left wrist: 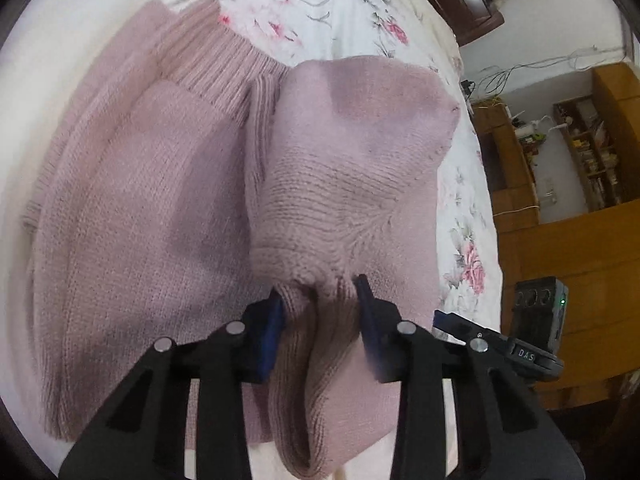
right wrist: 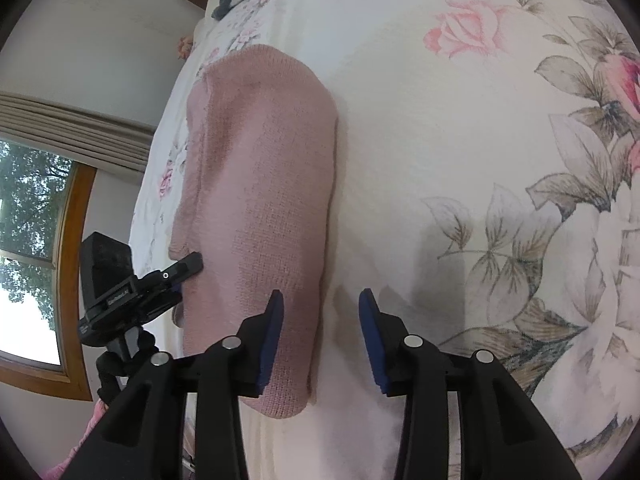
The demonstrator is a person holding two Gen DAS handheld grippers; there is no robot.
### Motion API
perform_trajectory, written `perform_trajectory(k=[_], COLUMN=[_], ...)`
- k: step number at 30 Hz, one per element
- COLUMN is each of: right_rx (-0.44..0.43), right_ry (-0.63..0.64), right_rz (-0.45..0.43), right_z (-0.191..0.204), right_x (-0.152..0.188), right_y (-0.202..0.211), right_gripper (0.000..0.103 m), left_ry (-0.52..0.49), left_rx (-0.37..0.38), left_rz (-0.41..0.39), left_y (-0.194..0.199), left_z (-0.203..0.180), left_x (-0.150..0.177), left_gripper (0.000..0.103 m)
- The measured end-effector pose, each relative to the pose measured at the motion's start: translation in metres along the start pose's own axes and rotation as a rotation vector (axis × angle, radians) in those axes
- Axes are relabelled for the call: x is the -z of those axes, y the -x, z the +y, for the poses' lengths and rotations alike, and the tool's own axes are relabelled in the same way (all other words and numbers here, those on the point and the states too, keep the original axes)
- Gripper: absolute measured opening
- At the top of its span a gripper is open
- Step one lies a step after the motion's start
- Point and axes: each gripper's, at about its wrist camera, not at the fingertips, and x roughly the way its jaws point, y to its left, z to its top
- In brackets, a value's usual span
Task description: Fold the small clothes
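Two grippers hang over a flowery bedsheet (right wrist: 460, 152). The left gripper (left wrist: 320, 292) points down and pinches a bunched fold of the pink sweater (left wrist: 140, 208), lifting it off the bed. The right gripper (right wrist: 320, 300) is let go, jaws wide apart, holding nothing, low beside the sweater's folded edge.

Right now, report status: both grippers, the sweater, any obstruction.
Left gripper pinching a bunched fold of the pink sweater. Right gripper open, empty, over the sweater's edge. Sweater partly folded on the floral bedsheet. Nothing in the way.
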Motion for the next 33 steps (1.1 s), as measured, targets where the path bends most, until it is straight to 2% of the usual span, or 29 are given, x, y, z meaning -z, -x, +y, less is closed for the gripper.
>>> perform_trajectory(k=[5, 7, 8, 9, 10, 11, 12, 13, 14, 15, 22, 25, 30, 33], right_rx=[0.002, 0.001, 0.0, 0.001, 0.001, 0.001, 0.0, 0.002, 0.006, 0.013, 0.004, -0.004, -0.042, -0.061], right_ry=[0.014, 0.017, 0.017, 0.017, 0.016, 0.015, 0.016, 0.021, 0.026, 0.031, 0.01, 0.02, 0.049, 0.08], right_rz=[0.004, 0.004, 0.005, 0.007, 0.009, 0.011, 0.015, 0.017, 0.018, 0.019, 0.007, 0.005, 0.0, 0.011], right_z=[0.003, 0.003, 0.003, 0.003, 0.003, 0.004, 0.004, 0.005, 0.005, 0.006, 0.002, 0.008, 0.023, 0.034], right_x=[-0.002, -0.002, -0.003, -0.002, -0.002, 0.0, 0.001, 0.001, 0.002, 0.002, 0.005, 0.008, 0.009, 0.013], right_y=[-0.004, -0.005, -0.007, -0.007, -0.008, -0.009, -0.01, -0.01, -0.01, -0.01, -0.004, -0.002, 0.001, -0.002], right_gripper=[0.045, 0.045, 0.045, 0.045, 0.045, 0.045, 0.045, 0.045, 0.045, 0.045, 0.045, 0.045, 0.046, 0.047], left_ry=[-0.022, 0.006, 0.027, 0.032, 0.036, 0.043, 0.048, 0.042, 0.033, 0.027, -0.081, -0.116, -0.103, -0.079], left_rx=[-0.001, 0.034, 0.055, 0.057, 0.053, 0.054, 0.055, 0.062, 0.085, 0.093, 0.158, 0.146, 0.074, 0.042], left_rz=[-0.013, 0.002, 0.016, 0.017, 0.013, 0.008, 0.002, -0.004, -0.013, -0.025, -0.137, -0.161, -0.187, -0.174], left_y=[-0.002, -0.012, -0.021, -0.025, -0.027, -0.029, -0.028, -0.026, -0.021, -0.016, 0.035, 0.063, 0.102, 0.109], left_z=[-0.005, -0.003, -0.001, 0.001, 0.002, 0.0, -0.002, -0.005, -0.007, -0.008, -0.041, -0.043, -0.005, 0.026], left_x=[-0.003, -0.01, -0.015, -0.016, -0.017, -0.018, -0.019, -0.019, -0.018, -0.018, -0.015, -0.024, -0.04, -0.048], left_gripper=[0.032, 0.04, 0.055, 0.061, 0.062, 0.061, 0.055, 0.046, 0.028, 0.026, 0.021, 0.021, 0.021, 0.021])
